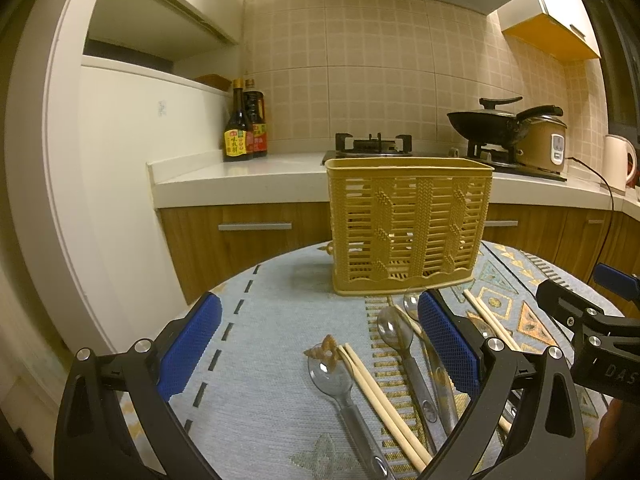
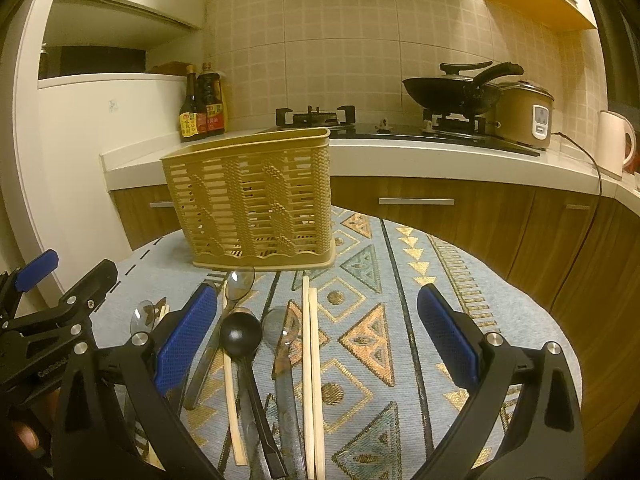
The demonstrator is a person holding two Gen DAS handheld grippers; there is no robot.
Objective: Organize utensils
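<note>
Desk (image 2: 500, 280): slatted utensil basket (image 2: 256, 200), contents indiscernible; spoons, chopsticks (image 2: 310, 360) cut off below; left gripper (image 1: 318, 350) and right gripper (image 2: 316, 338) jaws wide, empty.

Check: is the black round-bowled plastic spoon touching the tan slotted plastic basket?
Apart. Right wrist view shows black spoon lying short of tan basket, with patterned cloth between.

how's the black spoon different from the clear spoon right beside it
The black spoon is opaque with a round bowl; the clear spoon is see-through, its bowl more oval. The black spoon's handle angles right toward the camera, while the clear one runs straighter. Both lie flat on the tablecloth, bowls toward the basket.
</note>
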